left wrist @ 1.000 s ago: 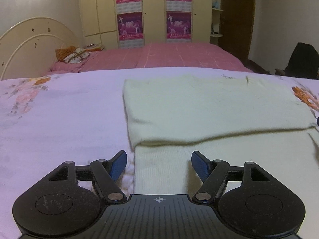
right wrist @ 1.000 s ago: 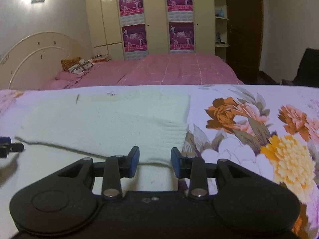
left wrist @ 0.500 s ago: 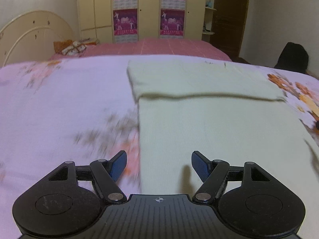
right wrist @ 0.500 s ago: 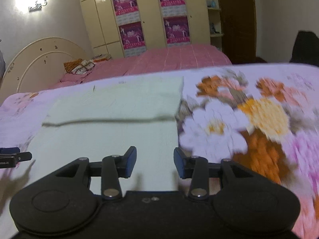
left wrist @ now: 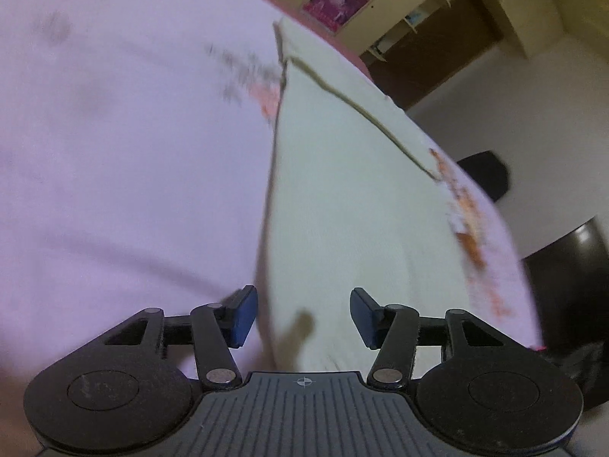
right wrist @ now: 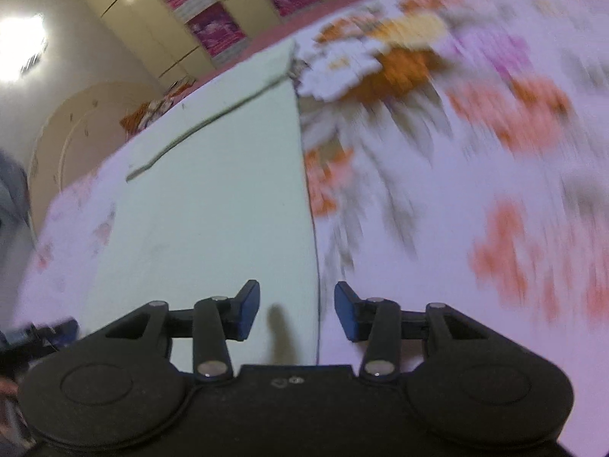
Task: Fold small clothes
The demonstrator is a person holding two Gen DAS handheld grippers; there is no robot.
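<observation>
A pale lilac bedsheet printed with orange and pink flowers (right wrist: pixel 437 122) covers the bed, and both views are blurred and tilted. Beyond the bed, cream wardrobe doors hung with magenta posters (right wrist: pixel 213 26) and a cream arched headboard (right wrist: pixel 72 125) are seen. A cream knitted garment (left wrist: pixel 342 198), its far end folded back over itself, is laid flat on the sheet. Bare sheet lies wide on either side of the garment. The left gripper (left wrist: pixel 303 314) is released, its jaws just closed further, straddling the garment's left edge without pressing it. The right gripper (right wrist: pixel 297 310) is likewise released, straddling the garment's right edge (right wrist: pixel 310 205). No containers are seen.
</observation>
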